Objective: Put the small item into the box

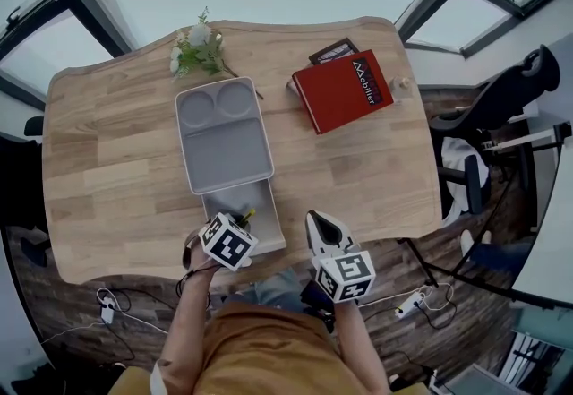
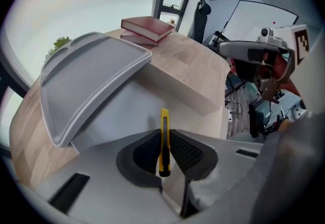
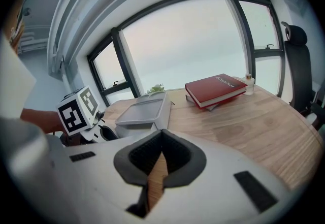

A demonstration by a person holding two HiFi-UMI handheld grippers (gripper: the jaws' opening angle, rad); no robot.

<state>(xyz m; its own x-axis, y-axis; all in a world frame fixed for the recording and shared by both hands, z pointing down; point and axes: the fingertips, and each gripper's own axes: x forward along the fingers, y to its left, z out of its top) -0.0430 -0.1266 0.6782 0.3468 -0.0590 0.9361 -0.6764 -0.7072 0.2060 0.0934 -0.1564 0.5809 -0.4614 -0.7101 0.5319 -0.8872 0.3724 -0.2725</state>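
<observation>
Here, a yellow cutter (image 2: pixel 164 120) is held clamped between the jaws of the left gripper (image 2: pixel 163 141) directly over the open near end of the grey box (image 2: pixel 127 108). The cutter's long axis is seen running straight out along the jaws, its tip projecting past them toward the box's far wall. The cutter is not yet in the box. The bare floor of the box is seen just below and ahead of it, so a short lowering and a release are judged to be all that is called for.

The far end of the box is covered by its lid (image 2: pixel 86 78), a moulded tray that is pushed back and overhangs the box. Its hollows are empty, and nothing is seen in the part of the box that is uncovered.

The right gripper (image 3: pixel 161 149) is held to the right of the box with its jaws closed on nothing, clearly the farther of the two from the opening. Two books (image 1: pixel 343 90) are stacked beyond the box to its right, and a sprig of flowers (image 1: pixel 197 48) lies beyond its far end, all on a wooden table (image 1: pixel 116 169).
</observation>
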